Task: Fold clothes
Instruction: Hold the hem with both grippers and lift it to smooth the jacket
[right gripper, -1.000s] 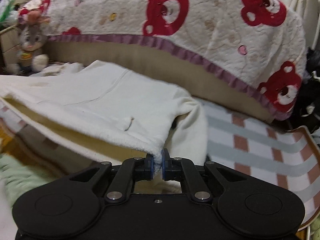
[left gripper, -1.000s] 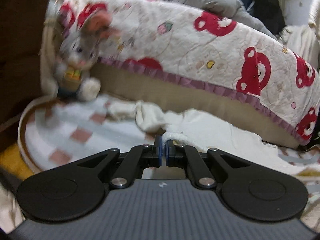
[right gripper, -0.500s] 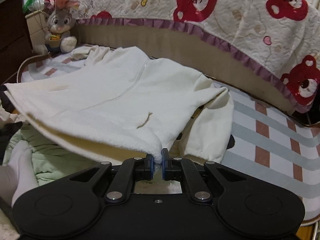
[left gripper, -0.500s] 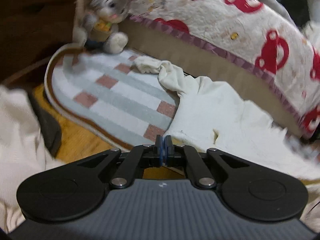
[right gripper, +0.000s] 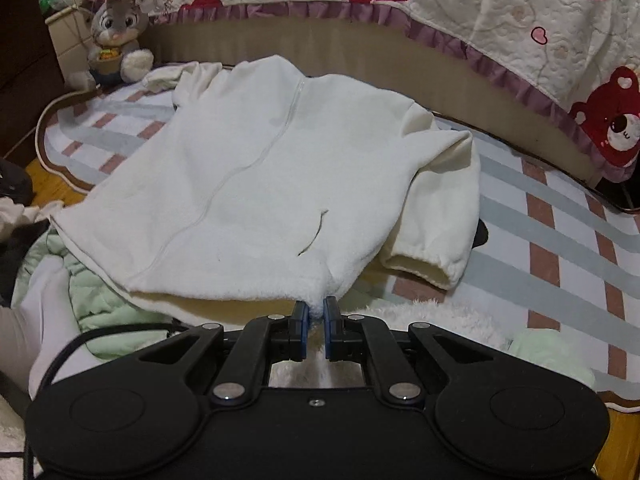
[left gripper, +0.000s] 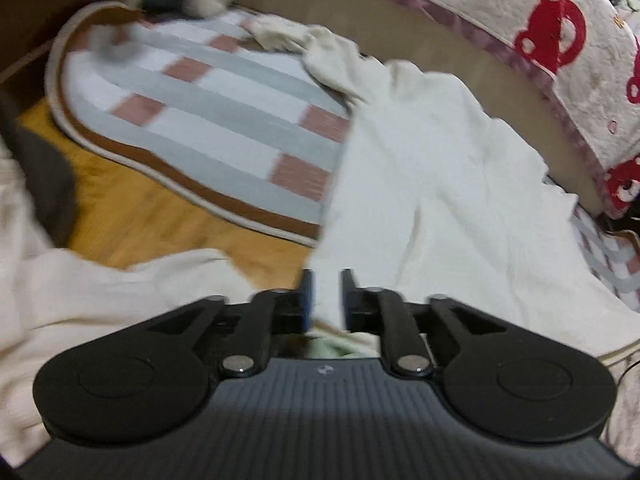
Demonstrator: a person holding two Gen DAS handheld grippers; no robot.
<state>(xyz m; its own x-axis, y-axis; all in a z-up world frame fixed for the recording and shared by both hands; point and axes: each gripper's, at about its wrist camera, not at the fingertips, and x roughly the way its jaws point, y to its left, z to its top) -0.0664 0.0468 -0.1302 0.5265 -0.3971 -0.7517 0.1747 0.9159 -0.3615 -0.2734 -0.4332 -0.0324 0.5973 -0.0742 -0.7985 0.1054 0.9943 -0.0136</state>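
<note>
Left gripper [left gripper: 326,294] is being opened off the jacket [right gripper: 260,176] hem, right gripper [right gripper: 315,316] kept pinched on it; laying-out is judged nearly done, a sleeve fold is called for next

No readable text, label, brand or number shows in either view

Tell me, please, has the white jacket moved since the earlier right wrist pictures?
Yes: the white jacket has come down flat onto the striped mat, below the bear quilt.
</note>
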